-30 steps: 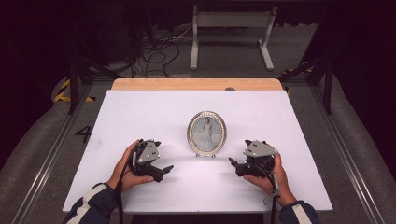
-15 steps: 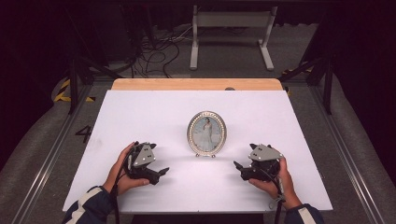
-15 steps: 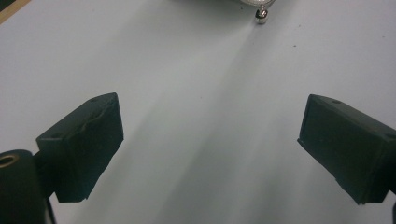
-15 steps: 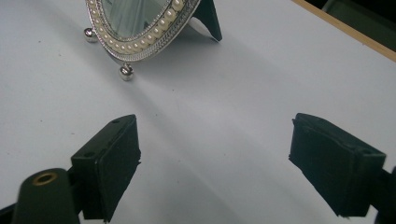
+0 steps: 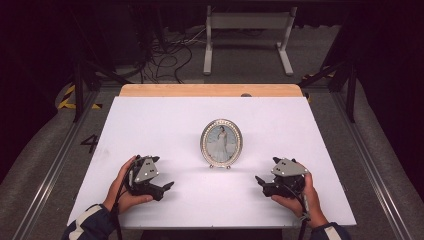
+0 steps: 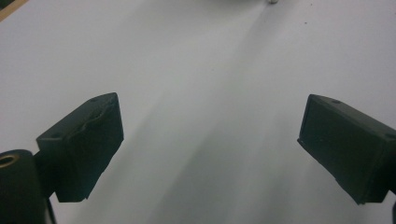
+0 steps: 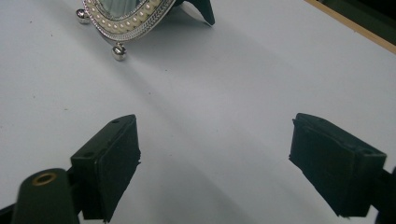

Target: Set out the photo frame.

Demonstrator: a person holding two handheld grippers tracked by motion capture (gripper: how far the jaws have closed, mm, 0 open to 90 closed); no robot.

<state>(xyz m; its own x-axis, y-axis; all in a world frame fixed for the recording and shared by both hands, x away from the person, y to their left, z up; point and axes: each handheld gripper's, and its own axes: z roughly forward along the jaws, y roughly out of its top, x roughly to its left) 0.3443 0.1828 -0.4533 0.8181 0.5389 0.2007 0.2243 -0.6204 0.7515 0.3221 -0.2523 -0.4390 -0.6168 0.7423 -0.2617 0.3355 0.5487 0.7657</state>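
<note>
Frame [image 5: 221, 142] upright mid-table in high view; right gripper view adds pearl rim, ball feet. Both hand-held grippers agape, empty.

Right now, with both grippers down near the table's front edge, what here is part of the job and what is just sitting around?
Part of the job:
- oval picture frame, standing upright mid-table
- left gripper, jaws open
- right gripper, jaws open
- white table top

Just lying about:
- loose cables on the floor beyond the table
- white metal stand behind them
</note>
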